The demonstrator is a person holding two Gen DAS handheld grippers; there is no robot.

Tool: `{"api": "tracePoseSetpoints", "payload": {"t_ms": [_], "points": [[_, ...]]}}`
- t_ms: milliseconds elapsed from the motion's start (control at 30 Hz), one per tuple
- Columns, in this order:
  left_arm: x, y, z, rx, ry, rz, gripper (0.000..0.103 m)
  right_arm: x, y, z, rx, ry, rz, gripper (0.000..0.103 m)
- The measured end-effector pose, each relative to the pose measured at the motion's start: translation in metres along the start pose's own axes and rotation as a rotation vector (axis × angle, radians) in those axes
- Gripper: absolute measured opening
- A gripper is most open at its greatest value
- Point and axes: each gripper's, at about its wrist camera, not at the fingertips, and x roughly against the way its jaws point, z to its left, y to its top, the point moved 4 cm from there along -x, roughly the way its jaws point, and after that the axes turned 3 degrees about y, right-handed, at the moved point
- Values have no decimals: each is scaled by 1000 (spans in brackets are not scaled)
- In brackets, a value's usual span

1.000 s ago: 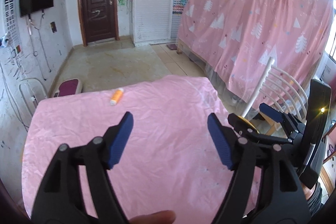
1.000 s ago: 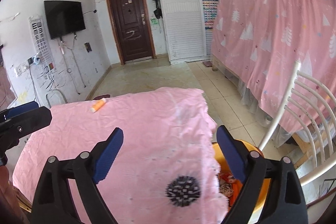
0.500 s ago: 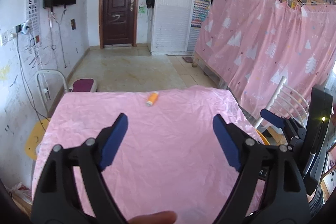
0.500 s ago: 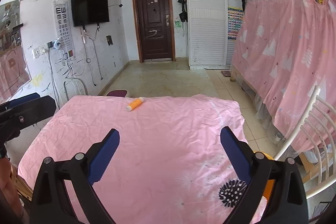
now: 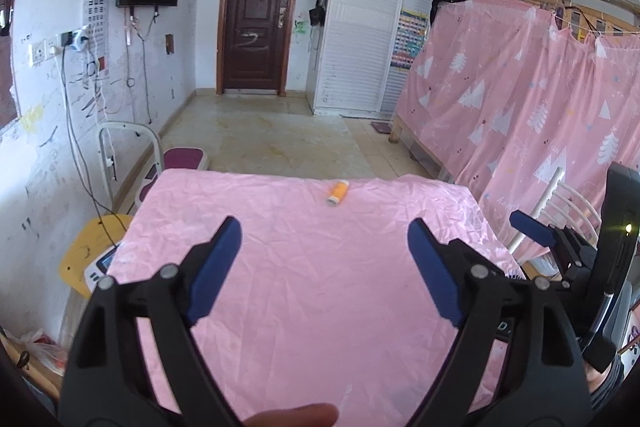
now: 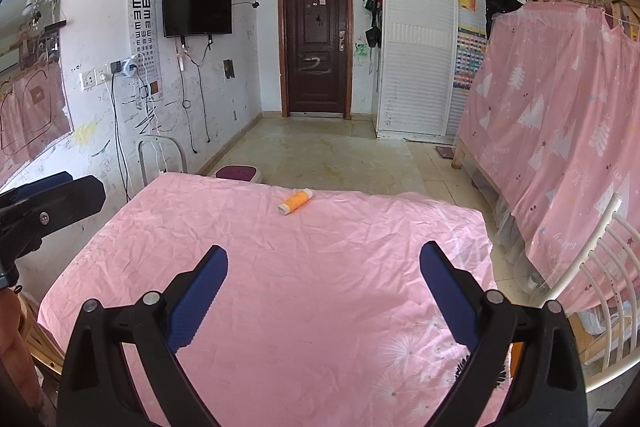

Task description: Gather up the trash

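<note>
A small orange bottle [image 5: 337, 191] with a white cap lies on its side near the far edge of the pink-clothed table [image 5: 320, 307]. In the right wrist view the bottle [image 6: 295, 201] is also far ahead of the fingers. My left gripper [image 5: 325, 227] hovers over the near half of the table, jaws wide and nothing between them. My right gripper [image 6: 324, 251] is open and empty beside it. Each gripper shows at the edge of the other's view. A sliver of an orange bin [image 6: 516, 355] peeks out at the table's right edge.
A white slatted chair [image 6: 592, 267] stands off the table's right corner, beside a bed hung with a pink curtain [image 6: 560, 107]. A yellow stool [image 5: 88, 251] with a small device sits left of the table. A purple-topped stool [image 5: 184, 159] stands beyond the far edge.
Both views swung from the table's right edge toward its middle and levelled out. The orange bin mostly left the right view. The left jaws spread wider. The bottle did not move.
</note>
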Motion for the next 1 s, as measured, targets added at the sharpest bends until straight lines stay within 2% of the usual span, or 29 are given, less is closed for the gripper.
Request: {"api": "tracePoseSetpoints", "payload": {"t_ms": [433, 1000], "points": [[2, -3, 18, 30, 15, 1, 82, -3, 2, 8, 13, 9, 2, 87], [2, -3, 18, 34, 18, 2, 82, -4, 2, 12, 19, 11, 4, 87]]}}
